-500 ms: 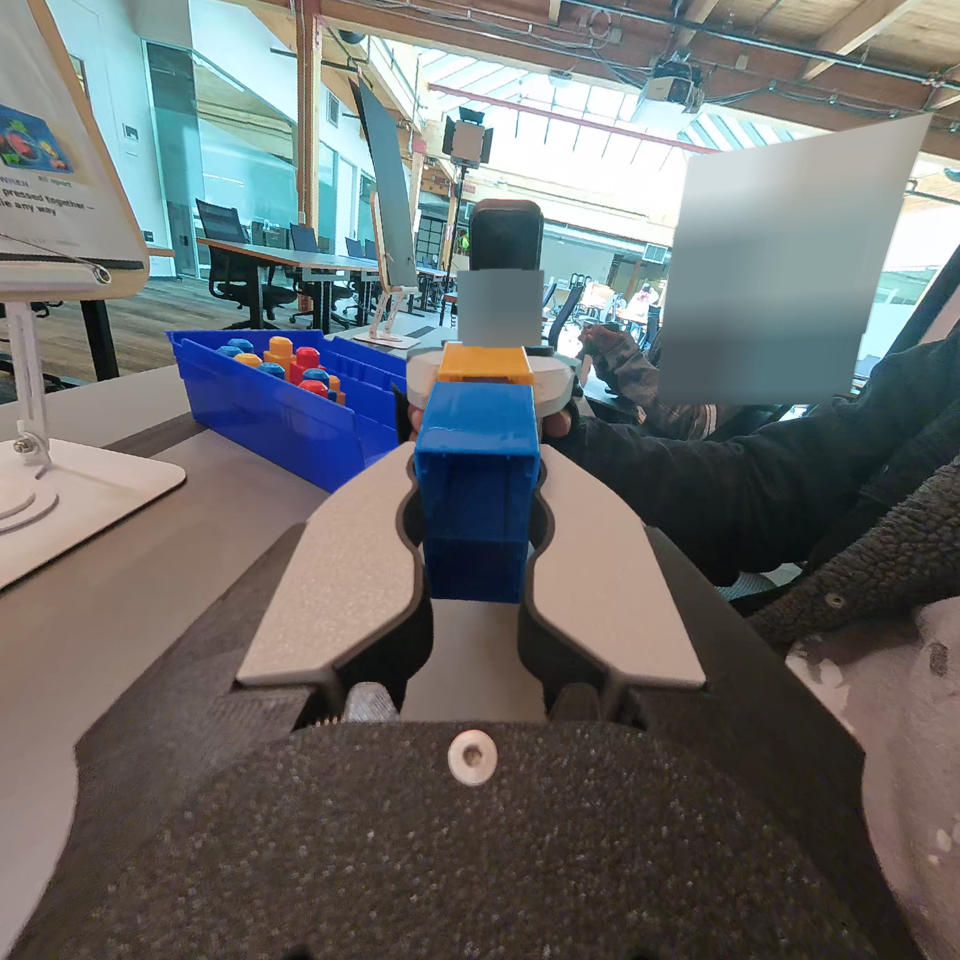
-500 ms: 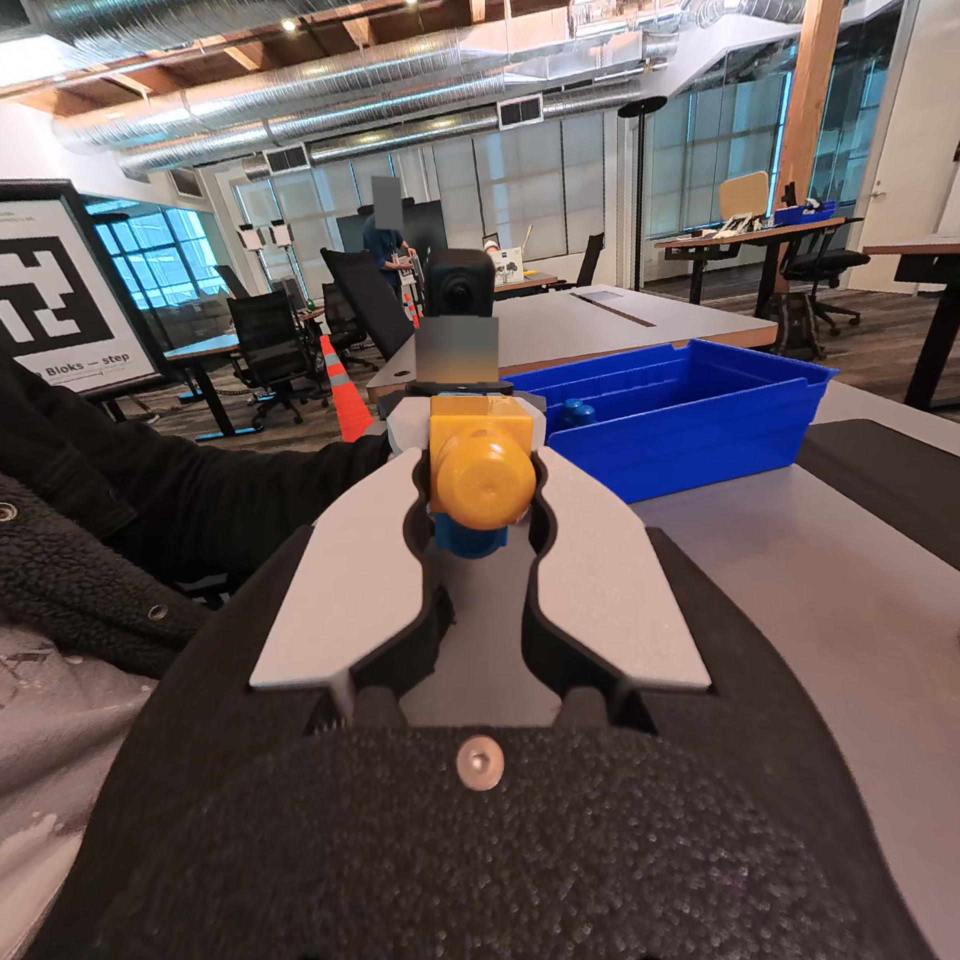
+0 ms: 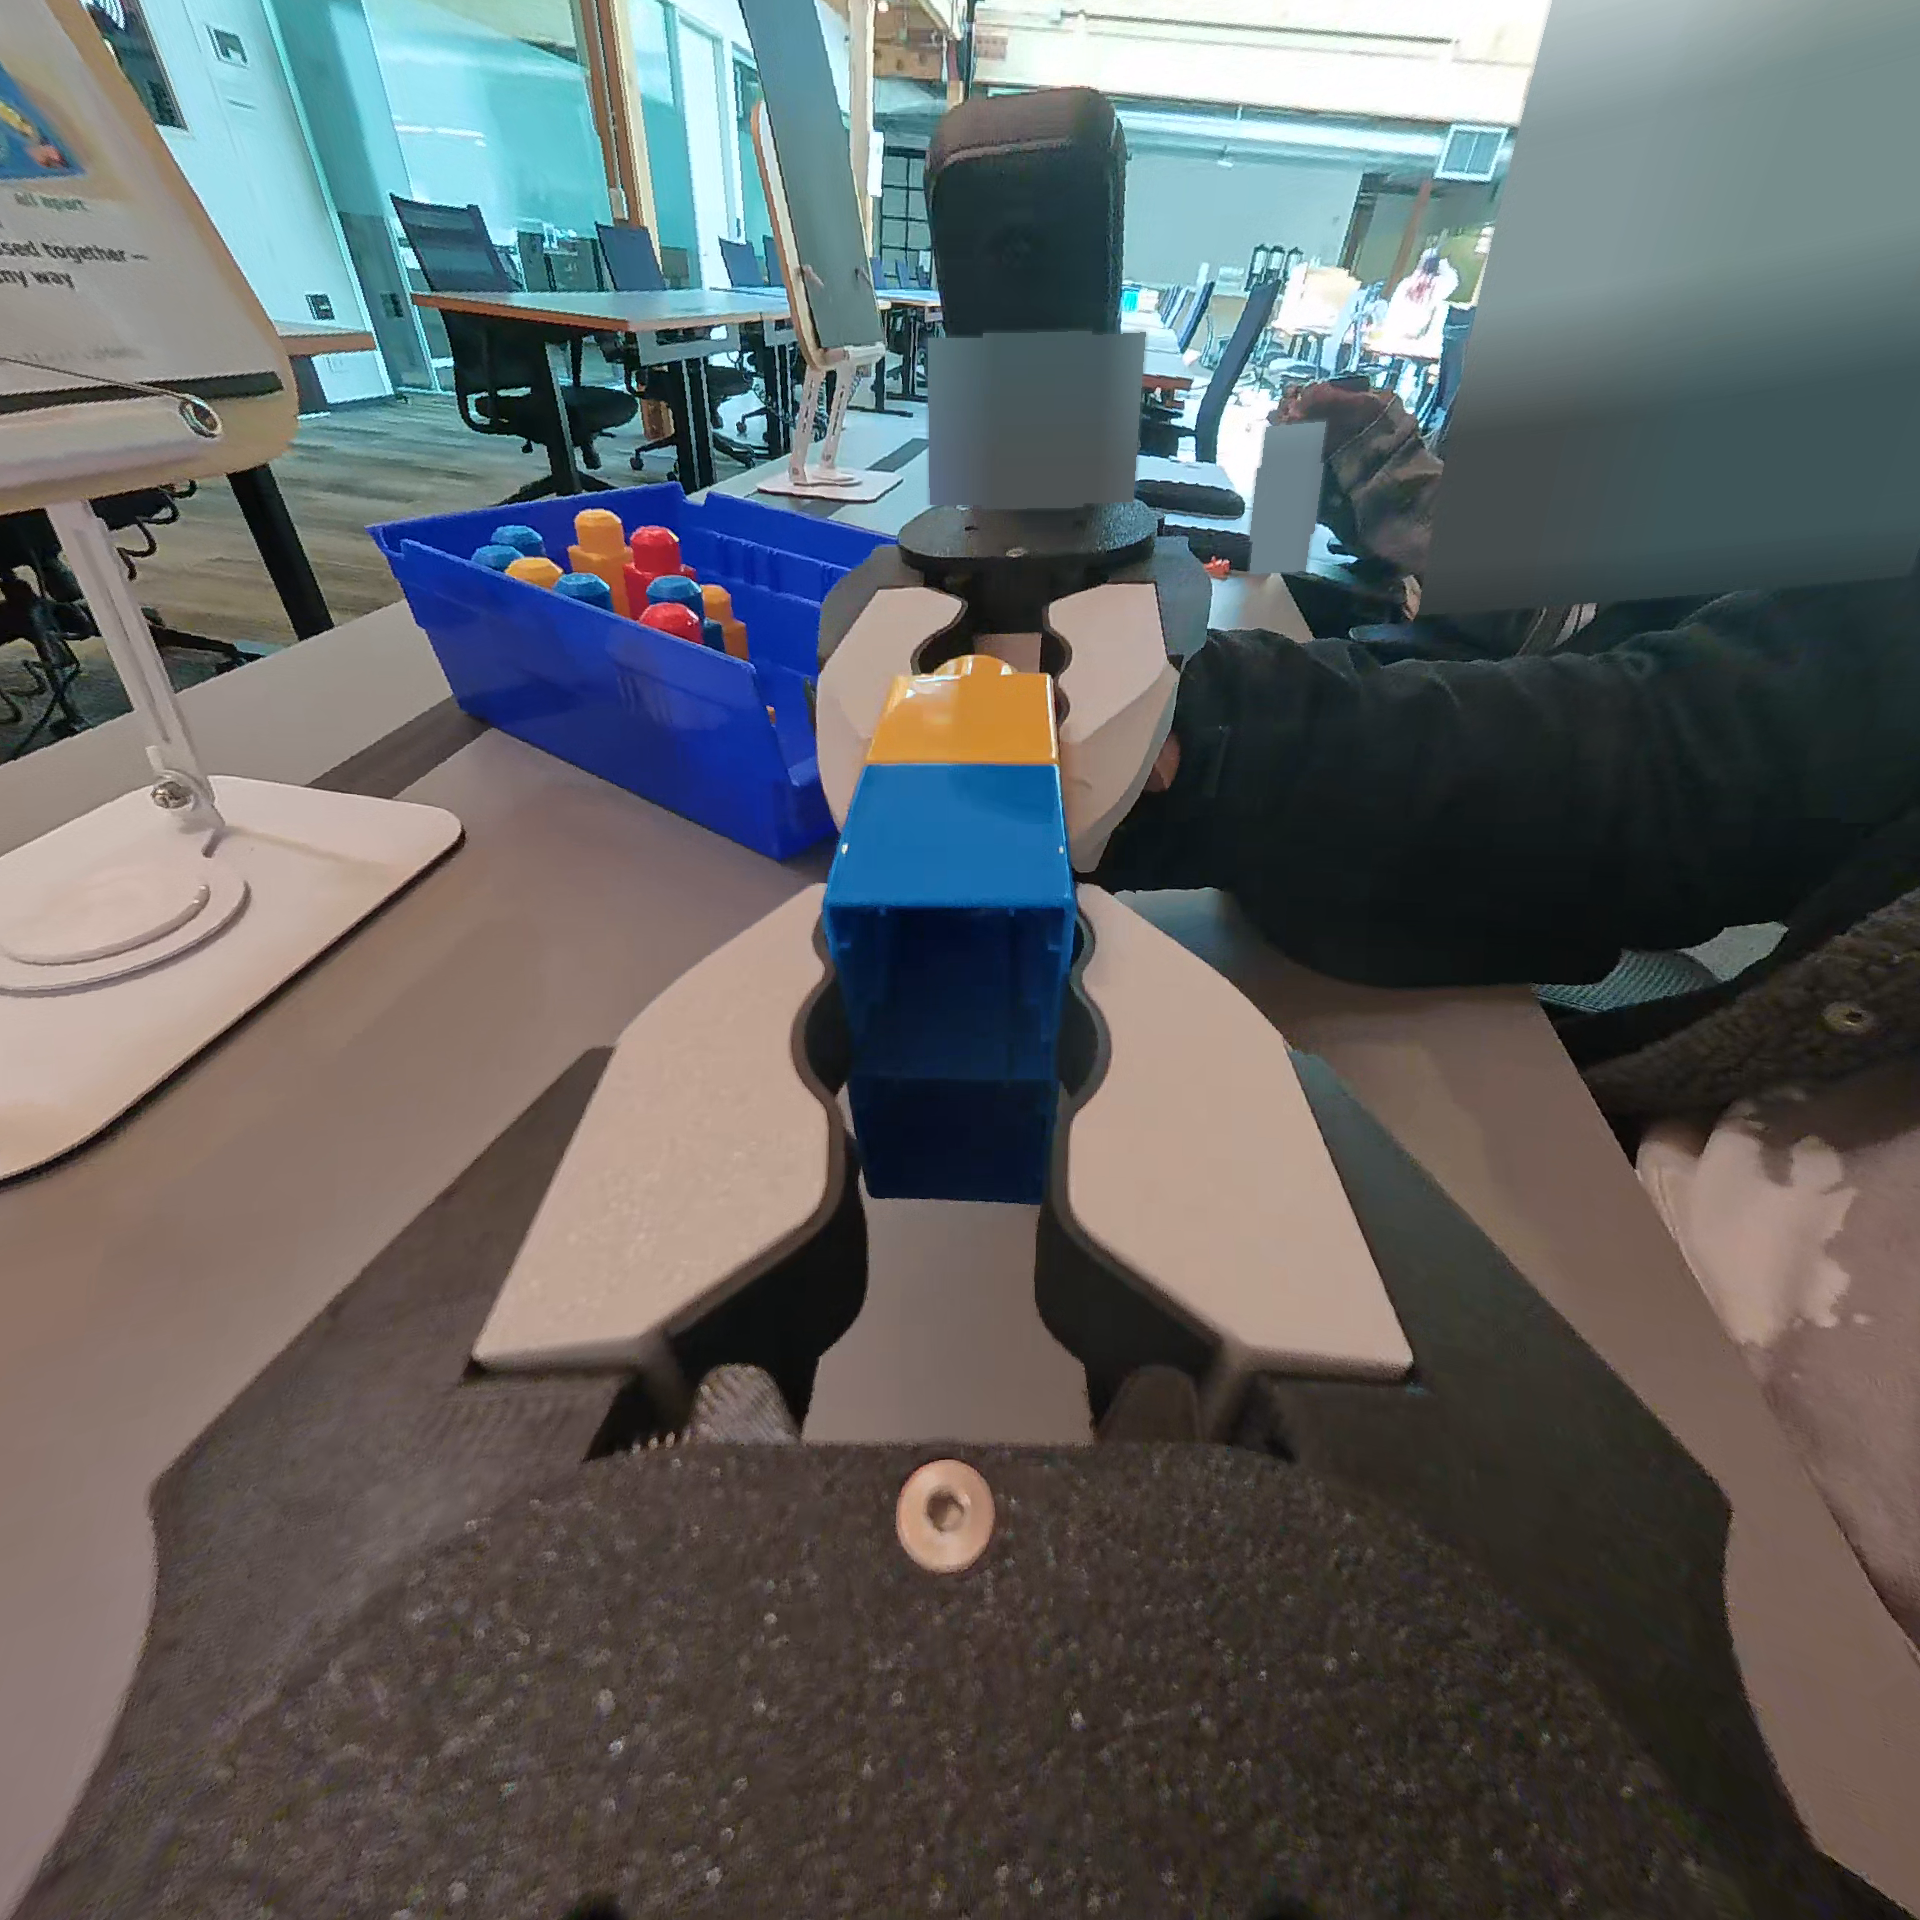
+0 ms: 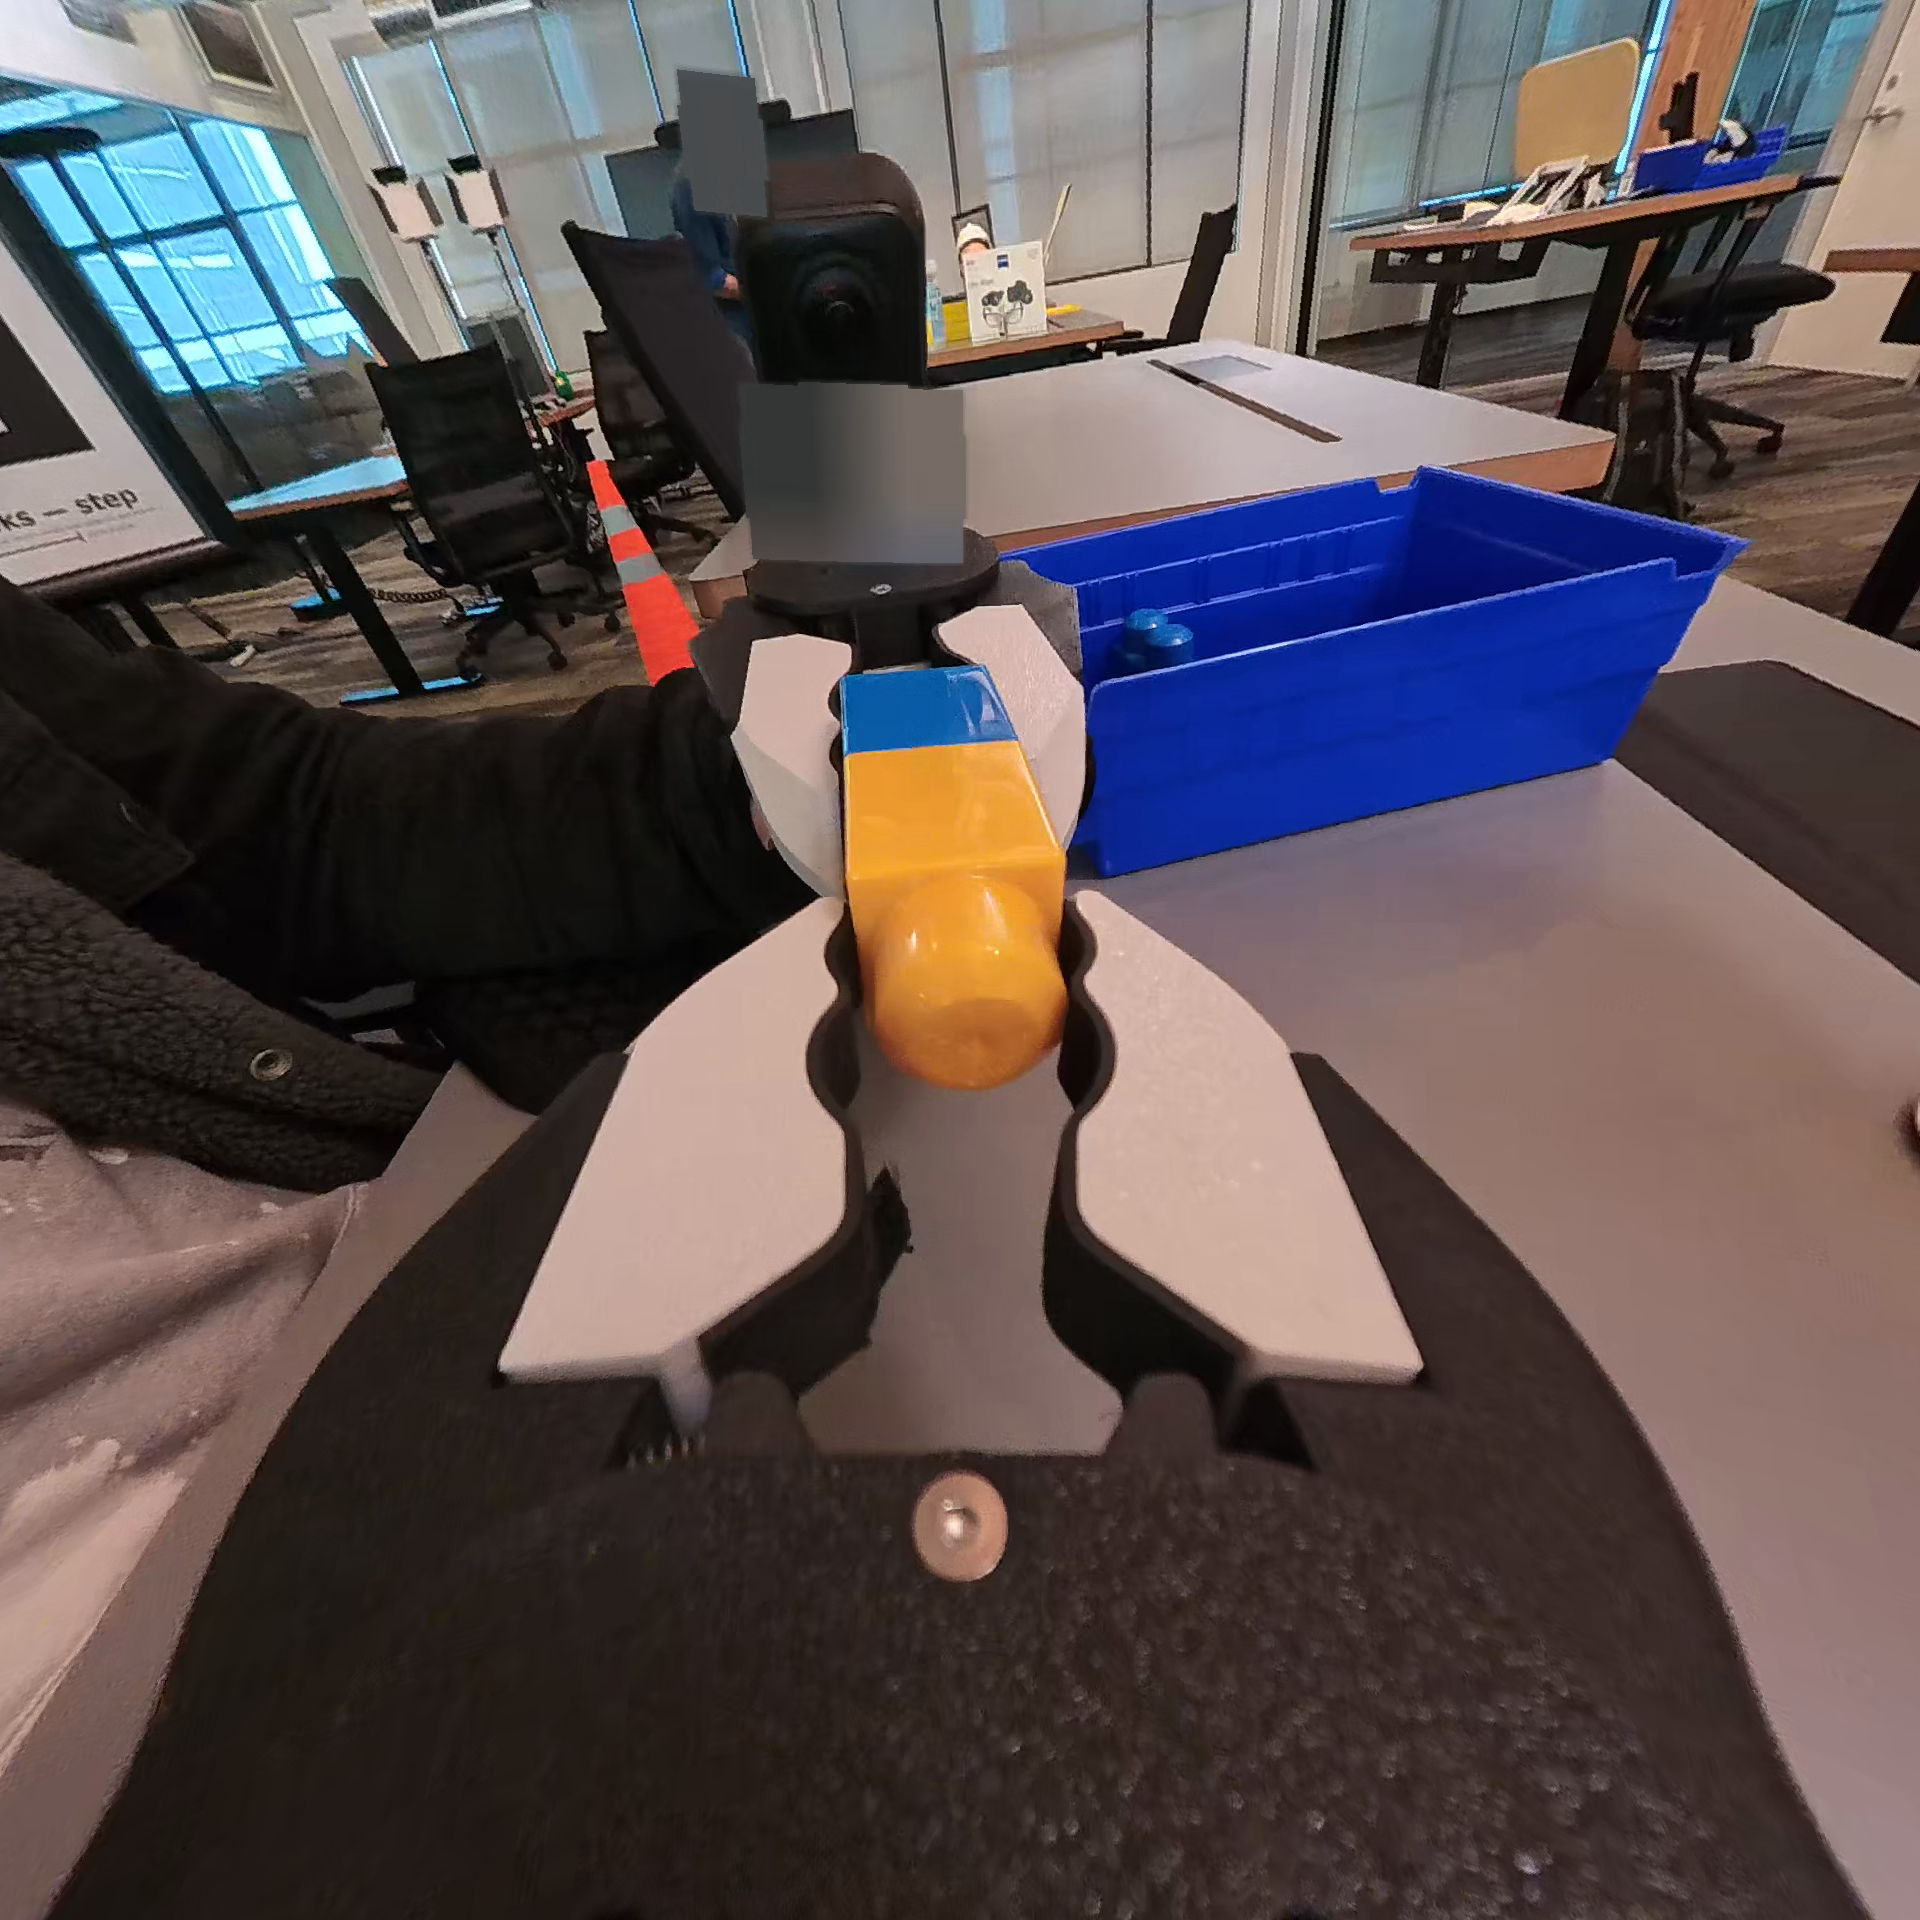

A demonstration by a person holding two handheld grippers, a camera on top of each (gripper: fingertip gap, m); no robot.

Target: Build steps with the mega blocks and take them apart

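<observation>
Two grippers met nose to nose above the grey table (image 3: 436,1060), each clamped on one end of a joined pair of blocks. The left gripper (image 3: 951,971) had its fingers closed against the sides of the blue block (image 3: 951,862), whose hollow underside faced that camera. The right gripper (image 4: 961,961) was closed on the orange block (image 4: 940,816), its round stud pointing back at that camera between the fingers. Both blocks were pressed together end to end, held in the air between the grippers and clear of the table. A black sleeve (image 3: 1455,790) ran behind the right gripper. One blue bin (image 3: 623,675) stood on the table just beside the blocks, holding loose blue, orange and red blocks (image 3: 623,577) at one end. A white stand (image 3: 145,862) sat well apart from the bin, near the table's edge.
</observation>
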